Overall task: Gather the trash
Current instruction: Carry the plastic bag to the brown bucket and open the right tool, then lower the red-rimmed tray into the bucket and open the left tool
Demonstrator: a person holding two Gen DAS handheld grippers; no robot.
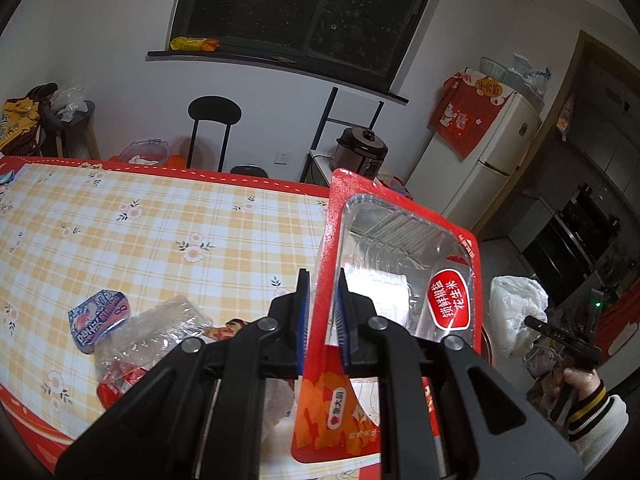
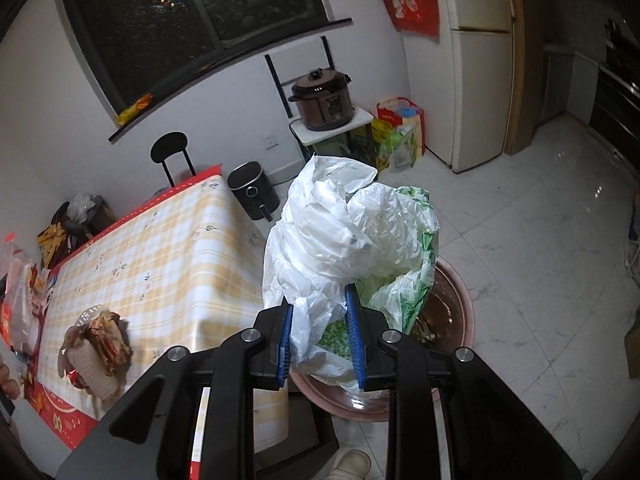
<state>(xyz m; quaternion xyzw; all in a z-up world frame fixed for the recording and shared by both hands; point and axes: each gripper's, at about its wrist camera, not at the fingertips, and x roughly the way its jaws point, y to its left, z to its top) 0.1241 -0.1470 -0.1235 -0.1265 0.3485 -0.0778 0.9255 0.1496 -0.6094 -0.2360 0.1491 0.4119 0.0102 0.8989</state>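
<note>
My left gripper (image 1: 322, 280) is shut on a red snack package with a clear plastic tray window (image 1: 396, 264), held upright above the table's right end. My right gripper (image 2: 318, 300) is shut on a bundle of crumpled white and green plastic bags (image 2: 352, 236), hanging over a pink basin (image 2: 452, 304) on the floor beside the table. In the left wrist view that bag bundle (image 1: 516, 308) and the person's sleeve (image 1: 596, 416) show at the right. Crumpled clear wrap (image 1: 160, 336) and a blue wrapper (image 1: 100, 316) lie on the checked tablecloth (image 1: 160, 232).
A crumpled brown wrapper with clear packaging (image 2: 100, 344) lies on the table (image 2: 160, 264) near its front edge. A black air fryer (image 2: 254, 192), a stool (image 1: 214, 110), a pressure cooker (image 2: 322, 98) on a small stand and a fridge (image 2: 480, 80) line the wall.
</note>
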